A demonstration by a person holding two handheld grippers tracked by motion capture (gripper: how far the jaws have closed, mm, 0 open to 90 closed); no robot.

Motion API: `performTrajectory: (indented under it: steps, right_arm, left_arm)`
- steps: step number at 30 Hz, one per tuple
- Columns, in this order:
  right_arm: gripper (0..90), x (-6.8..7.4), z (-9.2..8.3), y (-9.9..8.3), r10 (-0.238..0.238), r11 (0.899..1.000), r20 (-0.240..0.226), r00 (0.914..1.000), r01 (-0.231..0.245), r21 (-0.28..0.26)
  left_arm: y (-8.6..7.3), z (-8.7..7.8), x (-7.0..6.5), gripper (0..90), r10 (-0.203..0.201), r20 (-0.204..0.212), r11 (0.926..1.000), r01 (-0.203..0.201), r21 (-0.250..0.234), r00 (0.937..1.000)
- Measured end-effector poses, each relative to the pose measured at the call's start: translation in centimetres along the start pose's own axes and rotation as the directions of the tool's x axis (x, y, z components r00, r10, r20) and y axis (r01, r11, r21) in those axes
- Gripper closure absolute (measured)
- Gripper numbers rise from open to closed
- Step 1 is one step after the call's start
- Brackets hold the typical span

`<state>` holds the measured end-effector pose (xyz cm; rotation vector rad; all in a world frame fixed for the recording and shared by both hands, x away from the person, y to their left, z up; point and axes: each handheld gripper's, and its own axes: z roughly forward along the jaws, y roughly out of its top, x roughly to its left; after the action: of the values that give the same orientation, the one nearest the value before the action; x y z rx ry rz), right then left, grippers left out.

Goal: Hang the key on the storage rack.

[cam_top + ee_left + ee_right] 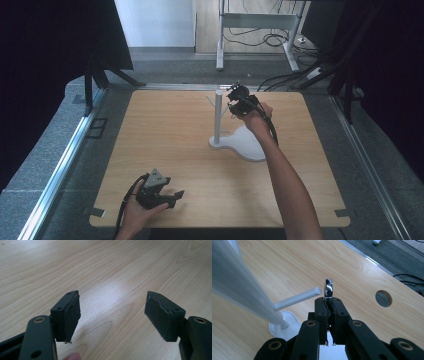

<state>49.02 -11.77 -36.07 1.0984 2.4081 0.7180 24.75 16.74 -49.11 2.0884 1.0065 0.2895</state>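
On the wooden bench (165,150), my right gripper (328,298) fingers pinch a shiny metal ring (328,288) beside the white stand's peg (298,298); I'd align carefully. Left gripper (112,315) rests near, gaping, empty.

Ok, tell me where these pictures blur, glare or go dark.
Right gripper view: the white post up close at left is smeared out of focus, and the shiny ring held in the fingers catches a highlight. Left gripper view: a pale sheen lies on the table between the open fingers. High view: both upper corners are nearly black.
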Motion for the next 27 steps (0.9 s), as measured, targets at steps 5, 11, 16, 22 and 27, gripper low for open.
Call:
performTrajectory:
  steps: [5,11,16,22,27]
  right_arm:
    - [84.2,0.3,0.1,0.1,-0.004,1.0,-0.001,1.0,0.004,-0.005]
    - [84.0,0.7,0.1,-0.2,-0.007,1.0,0.001,1.0,0.007,-0.005]
    - [83.8,1.2,0.0,-0.3,-0.014,1.0,0.013,0.9998,0.014,-0.01]
    - [83.2,1.5,0.0,-0.4,-0.02,1.0,0.01,0.9998,0.02,-0.01]
    - [81.2,2.0,0.2,-0.8,-0.028,1.0,-0.004,0.9996,0.028,-0.006]
  left_arm:
    - [0.0,0.0,0.0,29.1,0.001,0.001,1.0,-0.001,0.001,1.0]
    - [0.0,0.1,0.0,29.1,0.002,0.001,1.0,-0.002,0.002,1.0]
    - [-0.1,0.2,-0.1,29.1,0.001,0.001,1.0,-0.001,0.006,1.0]
    - [-0.1,0.3,-0.1,29.1,0.002,0.002,1.0,-0.002,0.007,1.0]
    - [-0.1,0.3,-0.1,29.1,0.002,0.002,1.0,-0.002,0.009,1.0]
